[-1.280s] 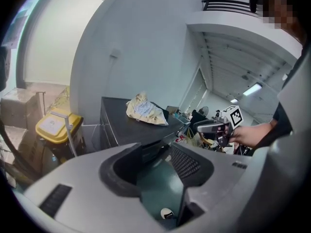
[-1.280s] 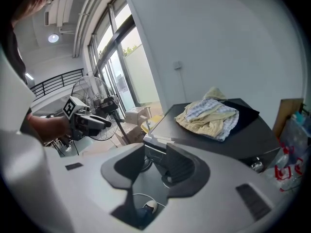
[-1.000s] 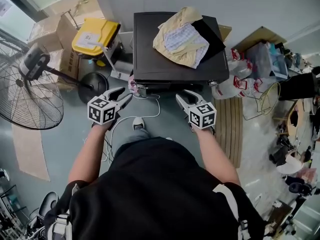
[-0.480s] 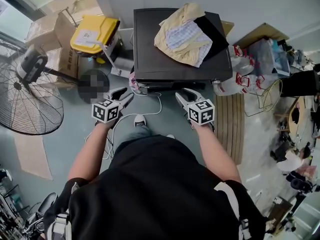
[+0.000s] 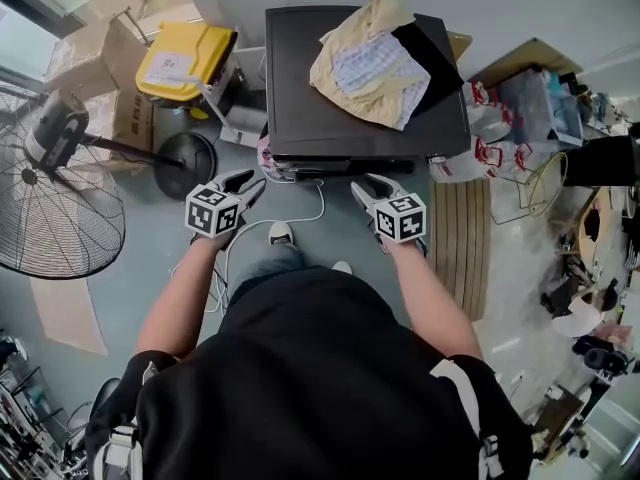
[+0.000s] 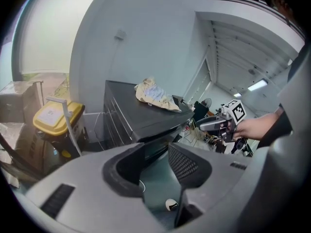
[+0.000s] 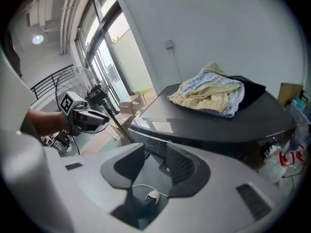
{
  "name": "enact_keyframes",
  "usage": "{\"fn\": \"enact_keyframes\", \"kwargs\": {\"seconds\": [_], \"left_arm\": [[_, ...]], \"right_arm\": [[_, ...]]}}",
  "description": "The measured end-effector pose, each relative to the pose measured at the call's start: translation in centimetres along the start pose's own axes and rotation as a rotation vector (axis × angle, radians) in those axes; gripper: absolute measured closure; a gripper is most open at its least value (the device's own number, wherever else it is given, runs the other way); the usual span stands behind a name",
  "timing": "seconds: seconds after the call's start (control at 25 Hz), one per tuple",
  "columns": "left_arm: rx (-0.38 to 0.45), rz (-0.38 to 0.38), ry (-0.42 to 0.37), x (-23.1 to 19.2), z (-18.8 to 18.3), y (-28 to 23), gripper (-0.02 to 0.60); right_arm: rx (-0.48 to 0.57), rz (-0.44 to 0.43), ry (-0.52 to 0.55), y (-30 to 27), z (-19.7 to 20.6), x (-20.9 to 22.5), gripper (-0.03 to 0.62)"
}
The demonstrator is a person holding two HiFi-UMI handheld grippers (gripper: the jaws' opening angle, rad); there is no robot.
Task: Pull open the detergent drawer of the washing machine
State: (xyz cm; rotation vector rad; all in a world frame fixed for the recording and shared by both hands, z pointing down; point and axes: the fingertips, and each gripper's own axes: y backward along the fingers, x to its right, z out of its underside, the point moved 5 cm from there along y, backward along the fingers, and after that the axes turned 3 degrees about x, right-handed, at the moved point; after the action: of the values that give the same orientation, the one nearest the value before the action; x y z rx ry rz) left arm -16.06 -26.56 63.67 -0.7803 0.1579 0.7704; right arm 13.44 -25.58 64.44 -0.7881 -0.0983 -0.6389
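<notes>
Dark, boxy washing machine (image 5: 300, 88) stands upright against the pale wall.

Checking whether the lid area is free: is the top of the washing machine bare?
No, a heap of clothes lies on the dark top of the washing machine, toward its far right corner.

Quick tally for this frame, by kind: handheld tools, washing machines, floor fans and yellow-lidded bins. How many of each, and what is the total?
Tools: 2, the left tool and the right tool
Washing machine: 1
Floor fan: 1
Yellow-lidded bin: 1
Total: 5
</notes>
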Motion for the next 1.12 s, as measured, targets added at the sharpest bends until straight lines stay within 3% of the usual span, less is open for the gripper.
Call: {"fn": "enact_keyframes", "kwargs": {"seconds": [1.12], "left_arm": [[-0.082, 0.053, 0.007, -2.8, 2.5, -6.6, 0.439]], "right_arm": [[-0.042, -0.016, -0.053, -6.3, 1.8, 2.1, 0.450]]}}
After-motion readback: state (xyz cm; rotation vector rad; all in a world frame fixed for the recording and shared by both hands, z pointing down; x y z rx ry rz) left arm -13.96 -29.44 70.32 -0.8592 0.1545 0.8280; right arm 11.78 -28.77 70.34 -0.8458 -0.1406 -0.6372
